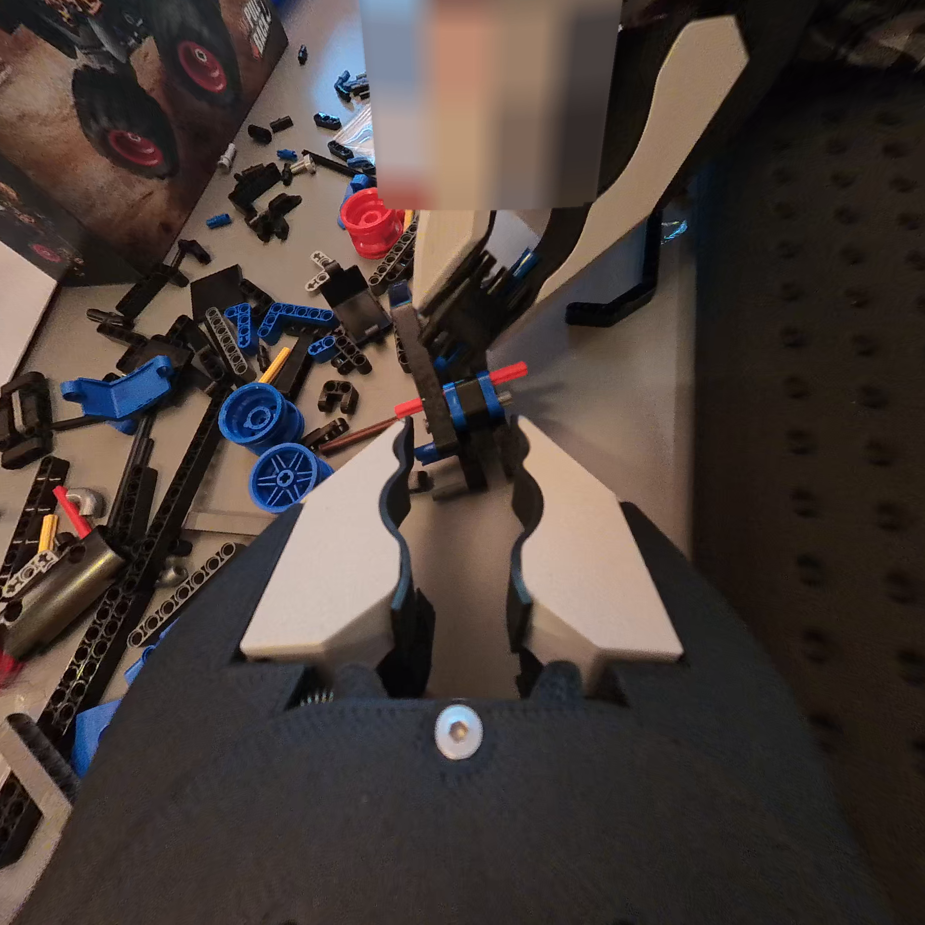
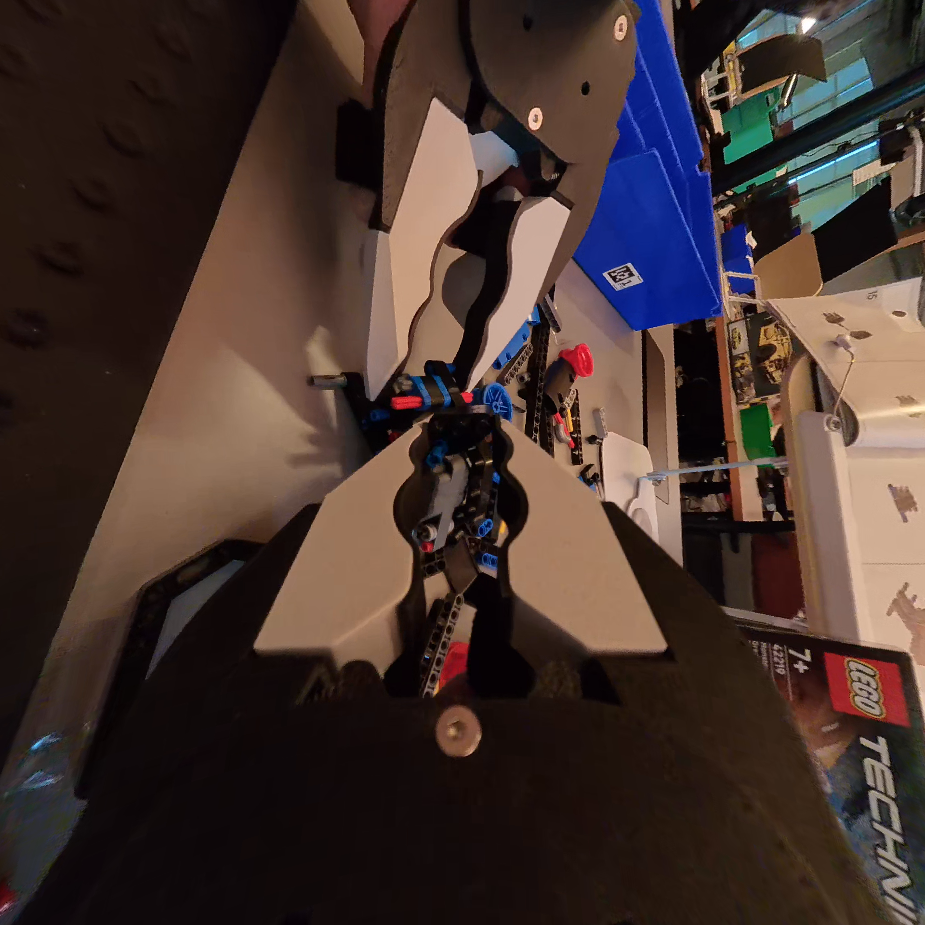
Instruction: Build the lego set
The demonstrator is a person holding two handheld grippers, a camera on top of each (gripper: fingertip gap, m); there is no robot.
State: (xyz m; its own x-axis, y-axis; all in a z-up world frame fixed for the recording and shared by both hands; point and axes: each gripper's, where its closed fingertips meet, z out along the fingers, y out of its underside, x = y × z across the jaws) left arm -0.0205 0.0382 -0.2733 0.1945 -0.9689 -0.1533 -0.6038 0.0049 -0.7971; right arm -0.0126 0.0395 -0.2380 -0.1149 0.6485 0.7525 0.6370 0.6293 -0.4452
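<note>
A: Holding the half-built assembly point(image 2: 453, 495) above the table point(image 1: 590, 380) takes both tools: the right gripper point(image 2: 458, 425) has its jaws pinched on the black frame, the left gripper point(image 1: 463, 440) pinches its near end.

B: So mid-build?

A: I'd judge so. The red axle point(image 1: 508, 373) sticks out both sides of the blue-and-black block. Next needs a steady hold while a loose part, perhaps a blue wheel hub point(image 1: 260, 415) at left, is fetched.

Set box point(image 2: 851, 726), lower right: red logo square, white lettering. Blue bin point(image 2: 650, 225), upper right: white sticker point(image 2: 622, 276), black marks.
</note>
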